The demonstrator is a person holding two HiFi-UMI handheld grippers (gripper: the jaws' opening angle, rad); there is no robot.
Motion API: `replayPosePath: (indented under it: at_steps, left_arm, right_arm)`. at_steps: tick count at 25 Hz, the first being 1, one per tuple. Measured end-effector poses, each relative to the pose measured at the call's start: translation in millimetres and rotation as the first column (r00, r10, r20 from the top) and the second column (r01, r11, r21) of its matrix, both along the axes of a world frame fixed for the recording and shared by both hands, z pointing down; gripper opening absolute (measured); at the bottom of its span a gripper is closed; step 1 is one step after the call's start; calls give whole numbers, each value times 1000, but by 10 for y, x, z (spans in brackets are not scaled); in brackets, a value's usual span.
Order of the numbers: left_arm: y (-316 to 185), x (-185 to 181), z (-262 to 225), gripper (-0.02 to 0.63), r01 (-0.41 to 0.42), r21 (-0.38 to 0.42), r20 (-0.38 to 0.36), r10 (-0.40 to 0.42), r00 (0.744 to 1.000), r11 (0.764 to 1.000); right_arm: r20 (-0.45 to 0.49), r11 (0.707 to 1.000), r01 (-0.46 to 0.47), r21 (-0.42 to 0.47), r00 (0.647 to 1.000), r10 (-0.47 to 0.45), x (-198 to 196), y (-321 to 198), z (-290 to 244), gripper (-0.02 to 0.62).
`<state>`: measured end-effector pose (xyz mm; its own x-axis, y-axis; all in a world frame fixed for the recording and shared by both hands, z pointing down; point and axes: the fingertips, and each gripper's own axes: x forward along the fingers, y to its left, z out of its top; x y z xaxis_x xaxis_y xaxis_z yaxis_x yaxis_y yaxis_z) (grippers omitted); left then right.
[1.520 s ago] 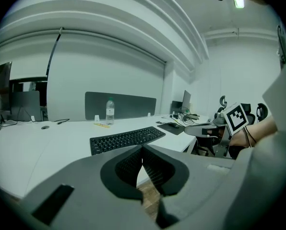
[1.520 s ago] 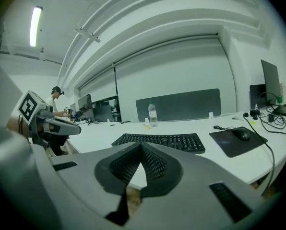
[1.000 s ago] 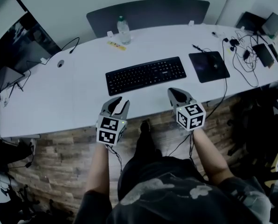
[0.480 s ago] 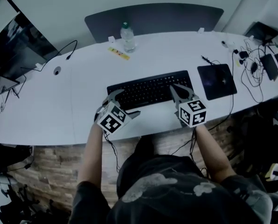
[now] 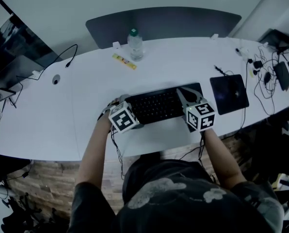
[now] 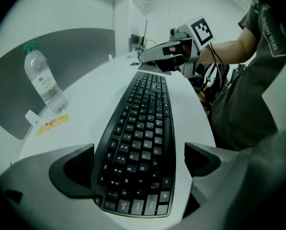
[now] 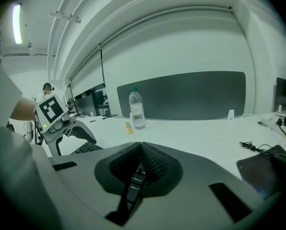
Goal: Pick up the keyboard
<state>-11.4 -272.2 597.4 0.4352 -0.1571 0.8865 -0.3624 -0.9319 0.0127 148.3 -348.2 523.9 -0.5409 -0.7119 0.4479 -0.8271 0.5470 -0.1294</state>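
A black keyboard [image 5: 156,106] lies flat on the white table [image 5: 76,101], near its front edge. My left gripper [image 5: 121,102] points steeply down at the keyboard's left end. In the left gripper view its jaws are opening and straddle that end of the keyboard [image 6: 143,143], with a gap on each side and no pad touching it. My right gripper [image 5: 182,91] is shut and hovers over the keyboard's right end. In the right gripper view its tips [image 7: 141,145] meet with nothing between them, and a few keys show through the slit below.
A water bottle [image 5: 135,45] and a yellow strip [image 5: 124,61] lie beyond the keyboard. A dark mouse pad [image 5: 229,93] sits to its right, with tangled cables [image 5: 265,67] farther right. A grey divider panel [image 5: 161,25] lines the table's far edge. A monitor [image 5: 13,57] stands at the left.
Both grippers moved forward from the table's near edge to the keyboard's two ends. The left one tipped downward, rolled and opened its jaws. The right stayed shut.
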Motion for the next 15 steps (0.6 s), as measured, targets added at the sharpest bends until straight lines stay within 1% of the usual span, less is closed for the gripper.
replayPosePath:
  at_steps: [5,8,12,15]
  left_arm:
    - [-99,-29,153,577,-27,-48,41,29,999,998]
    - [-103,-8,233,583,-55,-73,57,59,997,996]
    - [-51,-21,360,583,-81,-122,102,94,990,989]
    - [-17,-7,386,583,-88,-158,139,111,984,984]
  right_arm:
    - [-13,1000,-4,-18,1000,4,-10,-180,55,2]
    - [-21,1000,-9,-26,1000,9,-32,-249,80,2]
    - [-26,999,-16,-42,1000,15,-59,-296,117,4]
    - [-15,997,-1,-72,1000,0,-94,-306,166,70]
